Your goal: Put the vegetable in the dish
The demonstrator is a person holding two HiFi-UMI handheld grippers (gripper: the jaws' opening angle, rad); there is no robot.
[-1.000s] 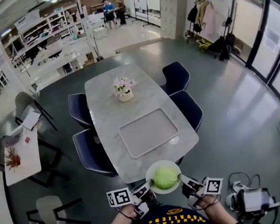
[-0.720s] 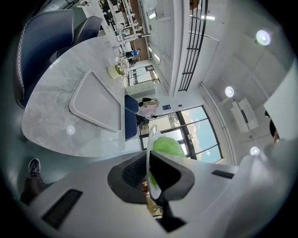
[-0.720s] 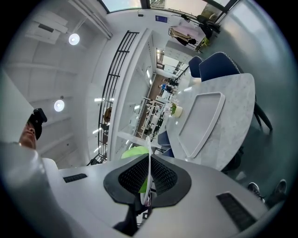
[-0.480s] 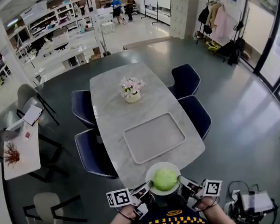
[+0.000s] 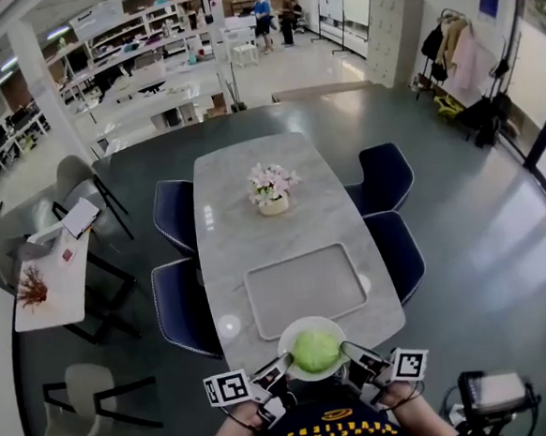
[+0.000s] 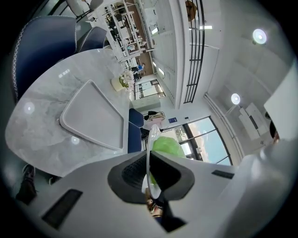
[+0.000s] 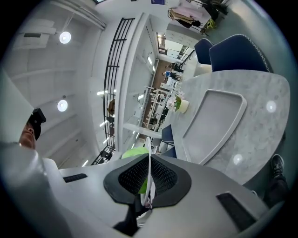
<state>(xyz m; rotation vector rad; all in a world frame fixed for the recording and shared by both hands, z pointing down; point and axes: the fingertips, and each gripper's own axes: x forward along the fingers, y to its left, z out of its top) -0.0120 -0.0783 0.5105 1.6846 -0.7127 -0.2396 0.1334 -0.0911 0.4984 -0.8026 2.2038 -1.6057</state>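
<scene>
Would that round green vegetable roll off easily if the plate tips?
Probably yes: the vegetable looks ball-shaped and sits loose on the shallow plate, so a tilt could roll it. The plate seems stiff: the left gripper and right gripper hold it by its rim alone.

- table: grey marbled stone look, polished, mirrors ceiling lights
- tray: pale grey, smooth, matt
- dish: white, smooth, glossy rim
- vegetable: pale green, matt, leafy
- left gripper pads: black, fine-ribbed; shell smooth white plastic
</scene>
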